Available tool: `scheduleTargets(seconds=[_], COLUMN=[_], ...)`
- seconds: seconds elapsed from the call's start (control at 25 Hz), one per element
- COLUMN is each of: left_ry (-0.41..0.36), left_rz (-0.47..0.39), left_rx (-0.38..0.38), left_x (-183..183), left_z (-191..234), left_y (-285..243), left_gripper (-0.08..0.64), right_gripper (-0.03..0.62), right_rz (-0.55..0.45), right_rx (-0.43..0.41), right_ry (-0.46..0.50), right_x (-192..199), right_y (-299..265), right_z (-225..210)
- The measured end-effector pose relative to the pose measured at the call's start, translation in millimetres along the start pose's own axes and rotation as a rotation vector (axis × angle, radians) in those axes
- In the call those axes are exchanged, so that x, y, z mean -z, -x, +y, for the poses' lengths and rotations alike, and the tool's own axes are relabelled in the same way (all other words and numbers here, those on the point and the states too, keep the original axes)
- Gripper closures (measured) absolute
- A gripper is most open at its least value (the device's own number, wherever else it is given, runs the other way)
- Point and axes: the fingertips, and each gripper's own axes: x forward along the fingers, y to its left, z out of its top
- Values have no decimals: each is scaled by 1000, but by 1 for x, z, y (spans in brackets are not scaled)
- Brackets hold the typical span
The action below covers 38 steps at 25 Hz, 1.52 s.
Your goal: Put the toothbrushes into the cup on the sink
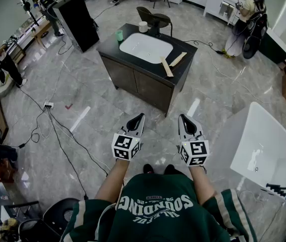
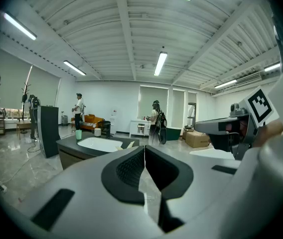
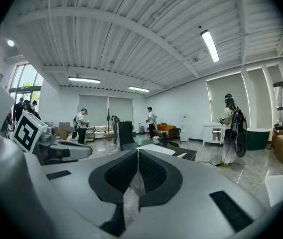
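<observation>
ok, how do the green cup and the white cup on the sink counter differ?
The small green cup is mint-coloured and looks slimmer; the round white cup is plain white and squatter. The green cup stands left of the white oval basin, the white cup behind it, by the far edge. Both stand upright on the dark countertop.

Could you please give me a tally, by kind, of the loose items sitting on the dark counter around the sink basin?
Toothbrushes: 2
Green cup: 1
White container: 1
Total: 4
</observation>
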Motion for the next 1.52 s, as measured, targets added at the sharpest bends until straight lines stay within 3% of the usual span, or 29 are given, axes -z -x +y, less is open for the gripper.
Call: scheduleTargets(seconds=[0.2, 1.0, 1.52], left_ry=[0, 18, 29], left_rz=[-1, 8, 10], left_rx=[5, -10, 18], left_x=[1, 4, 5], left_z=[0, 18, 31], left_y=[1, 7, 8], left_gripper=[546, 546, 546], right_gripper=[549, 549, 549], right_rz=[5, 34, 46], right_rx=[21, -36, 19], right_ry=[-7, -22, -26], right_x=[3, 9, 13], right_y=[0, -19, -20], right_z=[0, 23, 27])
